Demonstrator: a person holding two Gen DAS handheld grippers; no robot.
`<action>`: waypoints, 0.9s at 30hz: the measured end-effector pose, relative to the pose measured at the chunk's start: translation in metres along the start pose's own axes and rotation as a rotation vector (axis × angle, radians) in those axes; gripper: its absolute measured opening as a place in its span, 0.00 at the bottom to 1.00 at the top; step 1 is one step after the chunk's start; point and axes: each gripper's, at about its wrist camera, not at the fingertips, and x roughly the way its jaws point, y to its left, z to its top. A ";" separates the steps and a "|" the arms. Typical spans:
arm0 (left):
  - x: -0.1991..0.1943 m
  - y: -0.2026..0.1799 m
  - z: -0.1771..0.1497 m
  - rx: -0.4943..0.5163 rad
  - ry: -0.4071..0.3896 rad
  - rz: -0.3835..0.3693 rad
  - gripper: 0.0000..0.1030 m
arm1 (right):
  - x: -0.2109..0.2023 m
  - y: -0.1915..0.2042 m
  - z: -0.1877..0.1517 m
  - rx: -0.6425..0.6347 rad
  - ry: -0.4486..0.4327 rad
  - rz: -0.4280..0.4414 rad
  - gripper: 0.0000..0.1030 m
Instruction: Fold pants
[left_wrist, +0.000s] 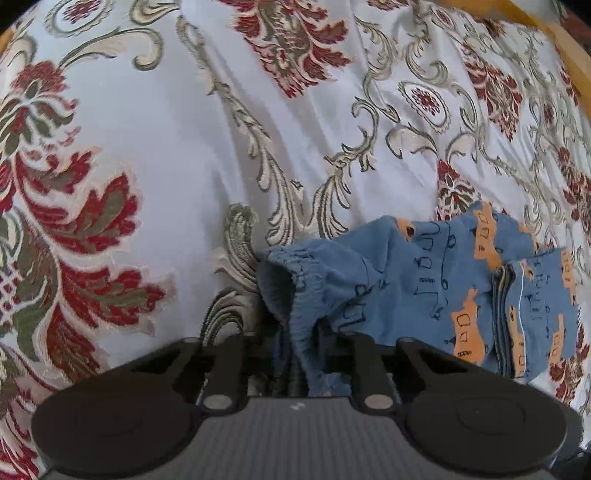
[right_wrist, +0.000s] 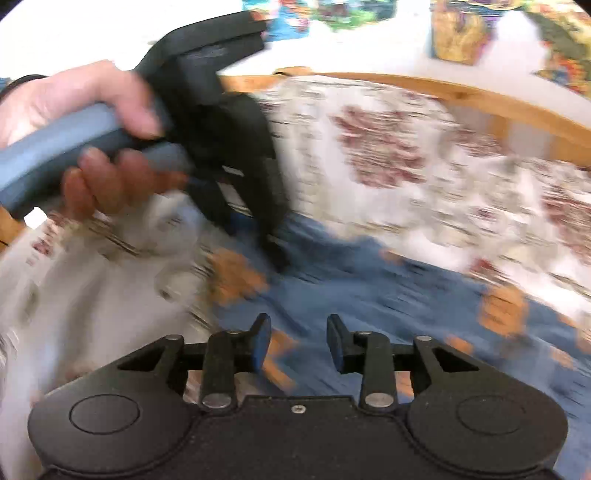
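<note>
Blue pants (left_wrist: 424, 280) with orange prints lie on a floral bedspread (left_wrist: 147, 147). In the left wrist view my left gripper (left_wrist: 295, 362) is shut on the elastic waistband (left_wrist: 291, 280), which bunches up between the fingers. A folded part of the pants (left_wrist: 535, 310) lies to the right. In the blurred right wrist view my right gripper (right_wrist: 298, 347) is open and empty just above the blue pants (right_wrist: 388, 295). The left gripper (right_wrist: 236, 155), held by a hand, comes down onto the pants at upper left.
The white, red and green floral bedspread (right_wrist: 406, 155) covers the bed. A wooden bed frame (right_wrist: 480, 99) runs along the far edge, also seen in the left wrist view (left_wrist: 561, 40). Colourful patterned items (right_wrist: 458, 33) lie beyond it.
</note>
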 end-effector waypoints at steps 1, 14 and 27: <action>-0.001 0.000 -0.001 -0.007 -0.006 -0.002 0.16 | 0.005 -0.006 -0.005 0.016 0.045 -0.008 0.37; -0.054 -0.053 -0.006 -0.029 -0.087 0.015 0.15 | -0.025 -0.028 -0.022 0.032 -0.031 0.021 0.46; -0.077 -0.181 -0.005 0.050 -0.125 -0.085 0.14 | -0.088 -0.153 -0.042 0.047 -0.071 -0.134 0.65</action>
